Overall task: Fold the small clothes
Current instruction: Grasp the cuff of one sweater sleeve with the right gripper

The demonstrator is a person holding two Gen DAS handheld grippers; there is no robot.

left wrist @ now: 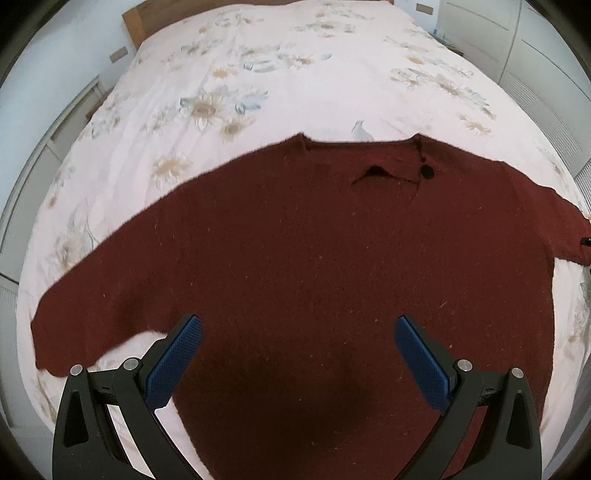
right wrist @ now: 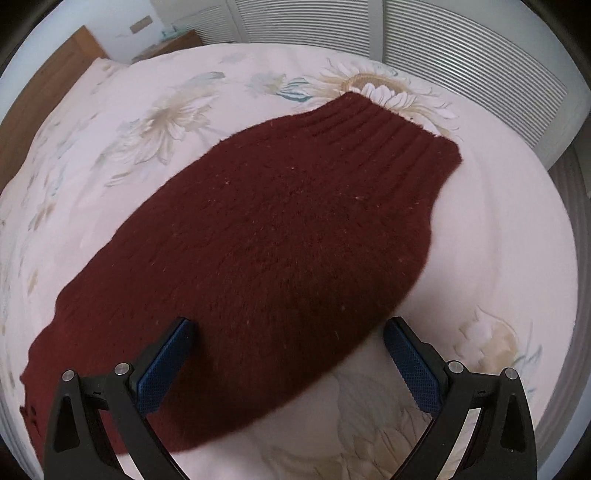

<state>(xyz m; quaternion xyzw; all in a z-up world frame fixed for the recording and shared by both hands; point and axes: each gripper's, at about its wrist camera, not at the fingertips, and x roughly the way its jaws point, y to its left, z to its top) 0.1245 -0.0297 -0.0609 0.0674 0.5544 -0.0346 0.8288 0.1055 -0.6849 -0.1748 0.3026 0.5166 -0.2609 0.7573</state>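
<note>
A dark red knitted sweater (left wrist: 295, 236) lies flat on the bed, neckline away from me, both sleeves spread out. My left gripper (left wrist: 297, 328) is open and empty, hovering over the sweater's lower body near the hem. In the right wrist view one sleeve (right wrist: 266, 240) runs away from me to its ribbed cuff (right wrist: 391, 122). My right gripper (right wrist: 288, 328) is open and empty, its fingers straddling the sleeve's near part just above it.
The bed has a pale pink floral cover (left wrist: 258, 74) and a wooden headboard (left wrist: 136, 26) at the far end. White louvred wardrobe doors (right wrist: 461, 55) stand beside the bed. A wooden bedside unit (right wrist: 173, 40) stands by the wall.
</note>
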